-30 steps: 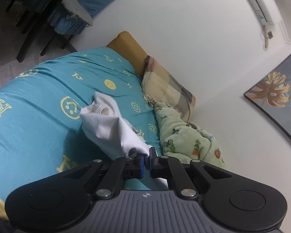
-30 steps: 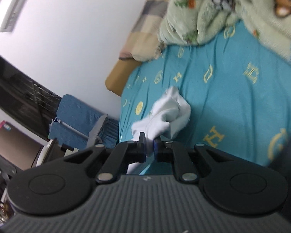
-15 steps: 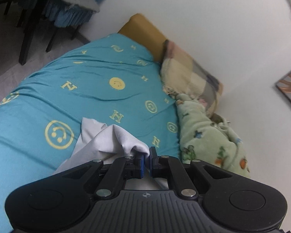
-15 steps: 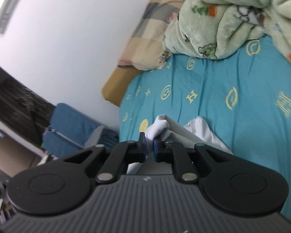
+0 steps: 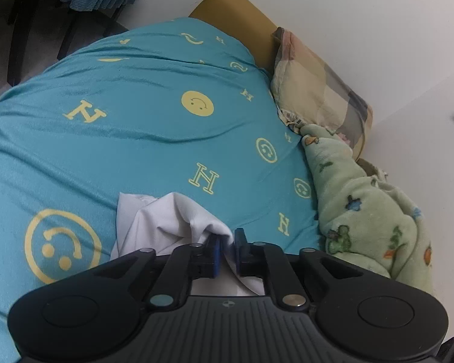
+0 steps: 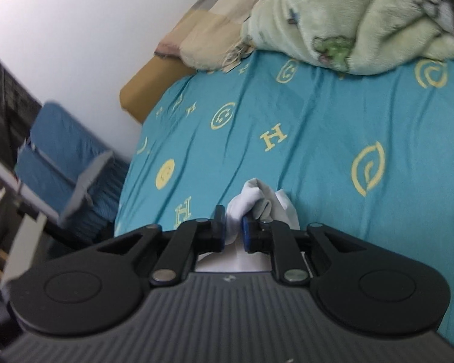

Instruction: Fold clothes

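A white garment (image 5: pixel 166 227) lies bunched on the teal bed sheet (image 5: pixel 136 139), close in front of both grippers. My left gripper (image 5: pixel 227 242) is shut on a fold of the white cloth, which runs back between the fingers. My right gripper (image 6: pixel 233 220) is shut on another bunched edge of the same white garment (image 6: pixel 254 199), low over the sheet (image 6: pixel 317 151). Most of the garment is hidden under the gripper bodies.
A green fleece blanket (image 5: pixel 366 211) is heaped along the wall side of the bed, also in the right wrist view (image 6: pixel 348 21). A checked pillow (image 5: pixel 317 81) lies at the head. A blue chair (image 6: pixel 60 151) stands beside the bed.
Both grippers have come down toward the sheet with the white garment still held. The cloth, hanging stretched a second ago, now lies bunched low on the bed.
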### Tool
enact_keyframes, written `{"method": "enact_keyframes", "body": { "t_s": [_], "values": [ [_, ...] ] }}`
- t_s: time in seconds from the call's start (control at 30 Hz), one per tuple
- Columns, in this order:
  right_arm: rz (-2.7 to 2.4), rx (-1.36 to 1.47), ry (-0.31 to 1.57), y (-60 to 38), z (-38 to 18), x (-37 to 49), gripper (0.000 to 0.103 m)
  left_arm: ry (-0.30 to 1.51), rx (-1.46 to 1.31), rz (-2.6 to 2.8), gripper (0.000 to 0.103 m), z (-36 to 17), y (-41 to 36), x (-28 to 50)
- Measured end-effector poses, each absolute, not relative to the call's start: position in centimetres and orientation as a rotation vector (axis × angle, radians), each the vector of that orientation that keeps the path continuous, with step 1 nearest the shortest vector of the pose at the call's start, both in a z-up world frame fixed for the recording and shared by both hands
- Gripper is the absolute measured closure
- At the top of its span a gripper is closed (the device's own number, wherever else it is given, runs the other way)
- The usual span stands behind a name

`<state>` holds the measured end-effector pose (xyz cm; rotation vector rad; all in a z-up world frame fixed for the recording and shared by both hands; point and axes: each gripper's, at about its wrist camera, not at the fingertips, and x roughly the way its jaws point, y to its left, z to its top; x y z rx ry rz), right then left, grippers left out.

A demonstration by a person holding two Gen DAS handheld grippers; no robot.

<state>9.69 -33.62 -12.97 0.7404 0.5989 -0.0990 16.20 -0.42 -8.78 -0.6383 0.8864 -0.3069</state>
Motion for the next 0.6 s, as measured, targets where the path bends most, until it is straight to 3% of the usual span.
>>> {"method": "enact_keyframes", "body": {
  "t_s": [0.03, 0.1, 0.13, 0.27, 0.37, 0.47, 0.53, 0.57, 0.6],
  "values": [
    [-0.079, 0.735, 0.595, -33.6, -12.9, 9.7, 0.067, 0.883, -0.633, -0.322, 0.061, -8.8, -0.5, 16.2],
    [-0.046, 0.724, 0.578, -33.4, -12.7, 9.5, 0.022, 0.858, -0.607, -0.35, 0.038, -8.7, -0.6, 15.9],
    [-0.039, 0.718, 0.555, -33.2, -12.3, 9.1, 0.017, 0.842, -0.576, -0.351, 0.027, -8.5, -0.9, 15.6],
    [-0.012, 0.642, 0.485, -33.0, -11.1, 8.3, 0.018, 0.778, -0.419, -0.337, 0.023, -7.8, -2.2, 14.4],
    [-0.057, 0.611, 0.558, -33.8, -12.1, 9.6, 0.018, 0.76, -0.323, -0.289, 0.023, -8.5, -2.8, 14.4],
    [-0.087, 0.625, 0.667, -34.6, -14.6, 11.2, 0.036, 0.787, -0.265, -0.236, 0.03, -10.2, -2.9, 14.8],
    [-0.09, 0.63, 0.721, -34.5, -16.0, 12.1, 0.051, 0.824, -0.293, -0.216, 0.041, -11.3, -2.5, 15.4],
    [-0.086, 0.622, 0.738, -34.2, -16.5, 12.3, 0.064, 0.837, -0.315, -0.212, 0.046, -11.7, -2.2, 15.6],
    [-0.09, 0.606, 0.745, -33.9, -16.9, 12.5, 0.07, 0.835, -0.312, -0.209, 0.063, -11.8, -2.1, 15.7]
  ]
}}
